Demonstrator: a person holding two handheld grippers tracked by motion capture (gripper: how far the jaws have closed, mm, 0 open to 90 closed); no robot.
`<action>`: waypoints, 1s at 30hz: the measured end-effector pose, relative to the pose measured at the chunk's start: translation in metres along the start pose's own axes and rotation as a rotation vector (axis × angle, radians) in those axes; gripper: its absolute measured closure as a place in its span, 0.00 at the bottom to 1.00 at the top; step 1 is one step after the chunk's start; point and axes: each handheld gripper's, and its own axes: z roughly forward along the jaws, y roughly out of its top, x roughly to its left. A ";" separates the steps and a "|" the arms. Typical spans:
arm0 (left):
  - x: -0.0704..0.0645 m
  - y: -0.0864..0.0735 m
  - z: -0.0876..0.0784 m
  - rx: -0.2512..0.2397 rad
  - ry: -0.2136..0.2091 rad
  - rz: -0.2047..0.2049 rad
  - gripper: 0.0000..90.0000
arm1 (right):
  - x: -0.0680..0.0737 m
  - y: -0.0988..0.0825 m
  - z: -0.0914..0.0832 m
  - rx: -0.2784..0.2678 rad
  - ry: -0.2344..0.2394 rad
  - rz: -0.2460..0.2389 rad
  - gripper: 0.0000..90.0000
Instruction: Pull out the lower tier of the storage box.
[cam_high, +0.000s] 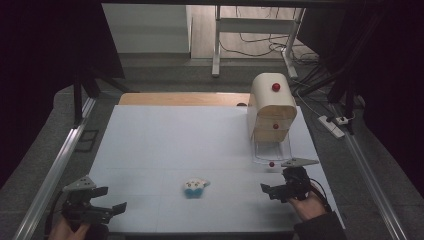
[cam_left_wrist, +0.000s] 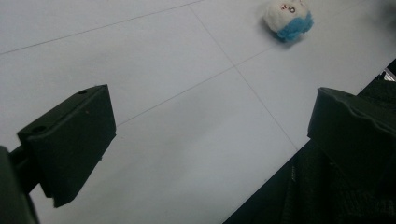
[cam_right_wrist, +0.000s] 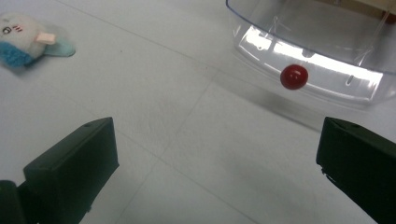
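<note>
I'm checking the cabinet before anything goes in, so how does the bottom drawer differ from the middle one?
The bottom drawer is pulled out onto the table; the middle drawer sits shut in the cabinet. The bottom one shows clear plastic walls; the middle one shows a pale wooden front. Both carry a round red knob.

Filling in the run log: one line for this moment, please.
left tool: open, idle | right tool: open, near pulled-out clear drawer | plush toy: on table, untouched

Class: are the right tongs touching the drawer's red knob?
Apart. In the right gripper view the red knob sits beyond the open right tongs, with bare table between them.
</note>
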 end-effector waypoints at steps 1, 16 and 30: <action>0.000 0.000 0.000 0.000 0.000 0.000 0.01 | 0.000 -0.001 -0.001 0.003 0.000 0.001 0.00; 0.000 0.000 0.000 0.000 0.000 0.001 0.01 | 0.003 -0.020 -0.013 0.016 -0.005 0.015 0.00; 0.000 0.000 0.000 0.000 -0.001 0.000 0.01 | 0.004 -0.032 -0.028 -0.014 -0.010 0.053 0.00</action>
